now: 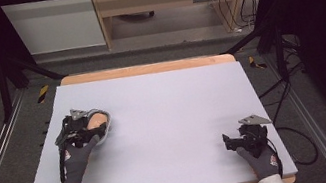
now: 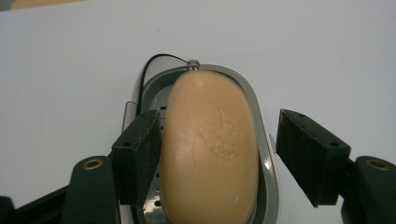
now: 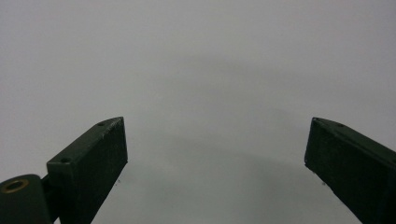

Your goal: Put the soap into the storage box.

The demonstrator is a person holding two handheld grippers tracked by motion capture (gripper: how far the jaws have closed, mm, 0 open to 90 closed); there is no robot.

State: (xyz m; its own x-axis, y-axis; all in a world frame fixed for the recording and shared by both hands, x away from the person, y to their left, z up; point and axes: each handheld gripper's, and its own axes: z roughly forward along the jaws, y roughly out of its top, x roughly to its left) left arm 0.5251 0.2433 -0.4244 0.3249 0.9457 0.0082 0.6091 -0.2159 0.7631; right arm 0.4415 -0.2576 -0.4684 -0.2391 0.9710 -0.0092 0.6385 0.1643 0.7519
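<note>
Straddling now: the left gripper (image 2: 217,154) has its fingers (image 2: 140,156) either side of the soap bar (image 2: 210,149); one pad touches its flank, the other stands off, so no clamp yet.
Soap bar: lying lengthwise in the soap dish (image 2: 267,154), on the left half of the desk (image 1: 165,116).
Handling: looks light and stiff, but smooth and rounded, likely slippery; hard pinching could squirt it out or dent it.
Where to grip: across the narrow middle, pads flat on the long flanks, low down.
Soap dish: thin rim, light; may lift along.
Right gripper (image 3: 217,154): fingers wide apart, holding nothing, resting near the desk's right corner.
</note>
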